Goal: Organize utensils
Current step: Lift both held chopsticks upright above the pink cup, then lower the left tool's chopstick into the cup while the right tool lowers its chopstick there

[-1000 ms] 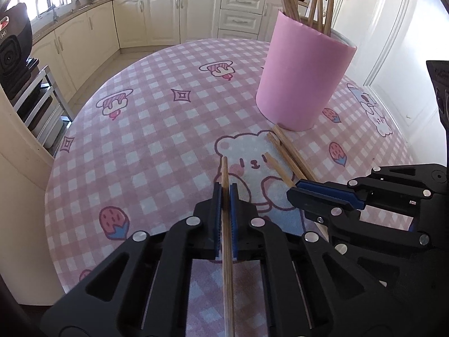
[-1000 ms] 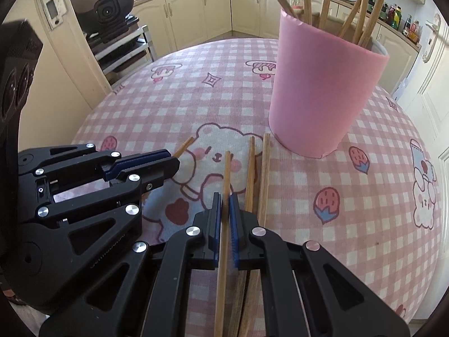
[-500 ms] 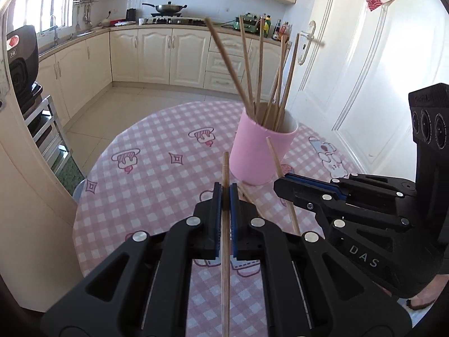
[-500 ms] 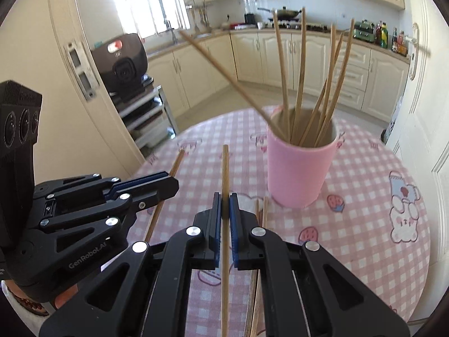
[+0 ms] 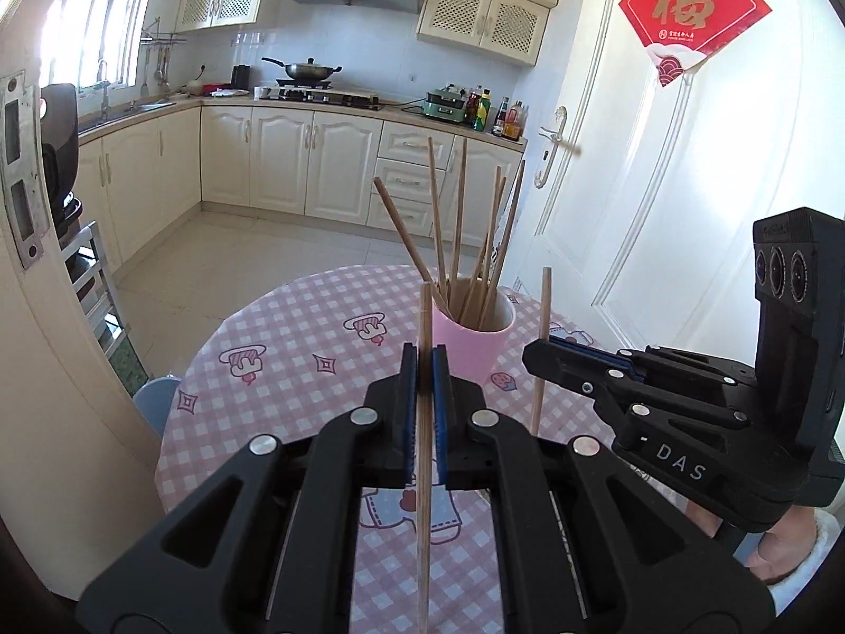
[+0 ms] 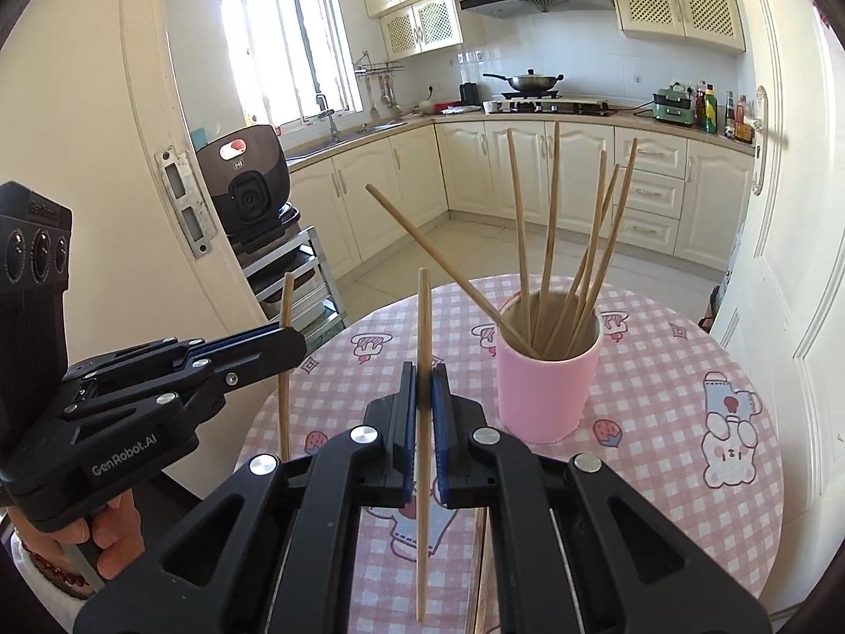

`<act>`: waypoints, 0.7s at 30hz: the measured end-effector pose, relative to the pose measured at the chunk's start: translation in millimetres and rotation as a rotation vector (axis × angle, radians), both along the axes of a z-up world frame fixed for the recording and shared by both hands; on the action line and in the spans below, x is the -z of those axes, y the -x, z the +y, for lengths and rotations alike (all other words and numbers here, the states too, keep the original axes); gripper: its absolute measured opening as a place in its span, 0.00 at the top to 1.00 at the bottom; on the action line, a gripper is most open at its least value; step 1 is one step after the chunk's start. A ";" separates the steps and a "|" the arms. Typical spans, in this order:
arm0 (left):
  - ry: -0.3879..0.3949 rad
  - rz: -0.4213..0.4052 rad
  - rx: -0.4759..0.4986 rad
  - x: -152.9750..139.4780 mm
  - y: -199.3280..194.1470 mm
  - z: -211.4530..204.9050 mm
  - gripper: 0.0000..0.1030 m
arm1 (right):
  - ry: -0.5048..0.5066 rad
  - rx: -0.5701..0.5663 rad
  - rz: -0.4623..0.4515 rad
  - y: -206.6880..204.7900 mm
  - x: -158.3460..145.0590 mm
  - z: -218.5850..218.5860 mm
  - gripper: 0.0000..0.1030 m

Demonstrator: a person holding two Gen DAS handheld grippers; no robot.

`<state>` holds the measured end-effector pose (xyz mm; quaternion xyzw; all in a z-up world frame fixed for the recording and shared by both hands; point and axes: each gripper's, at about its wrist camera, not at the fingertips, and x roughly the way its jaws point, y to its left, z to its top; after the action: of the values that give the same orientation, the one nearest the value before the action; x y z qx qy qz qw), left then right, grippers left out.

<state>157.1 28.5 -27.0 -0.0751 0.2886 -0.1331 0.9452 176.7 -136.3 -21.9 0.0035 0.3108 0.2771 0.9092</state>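
Wooden chopsticks are clamped one in each tool: the left gripper (image 5: pixel 424 364) has its jaws closed on the left chopstick (image 5: pixel 424 475), and the right gripper (image 6: pixel 422 380) has its jaws closed on the right chopstick (image 6: pixel 422 475). Each stick stands close to upright, its long axis running across the jaws, with a short length above the pads and a longer length hanging below, clear of the table (image 6: pixel 660 422).

The pink cup (image 6: pixel 546 385) stands on the checked cloth ahead of both grippers and lower than them, already holding a loose fan of chopsticks (image 6: pixel 549 243) that lean outward in several directions. From the right wrist view the cup lies ahead and to the right of the jaws; from the left wrist view it sits almost straight ahead, just right of the held stick. The right gripper also appears in the left view (image 5: pixel 544 356), beside the cup's right side, so the two look about equally near.

My judgement: the coming move depends on bringing each stick's lower tip over the cup's open mouth, in a gap between the leaning sticks, before lowering. At least one more chopstick (image 6: pixel 483 555) lies on the table under the right gripper.
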 end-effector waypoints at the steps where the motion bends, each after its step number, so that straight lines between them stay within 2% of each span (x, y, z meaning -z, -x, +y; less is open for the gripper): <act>1: 0.007 0.000 -0.001 0.4 0.2 0.6 0.95 | -0.002 -0.001 0.000 0.4 -1.2 -1.2 0.96; 11: 0.040 -0.055 -0.018 -16.4 -5.9 -3.1 0.95 | -0.030 0.019 -0.045 -2.1 -19.3 -13.1 0.96; 21: 0.071 -0.183 -0.009 -67.0 -26.9 -20.2 0.95 | -0.094 0.104 -0.173 -27.6 -54.8 -36.8 0.96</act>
<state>184.1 8.3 40.0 -0.0975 0.1958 -0.1456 0.9649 204.3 -173.1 32.9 0.0382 0.2173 0.2429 0.9446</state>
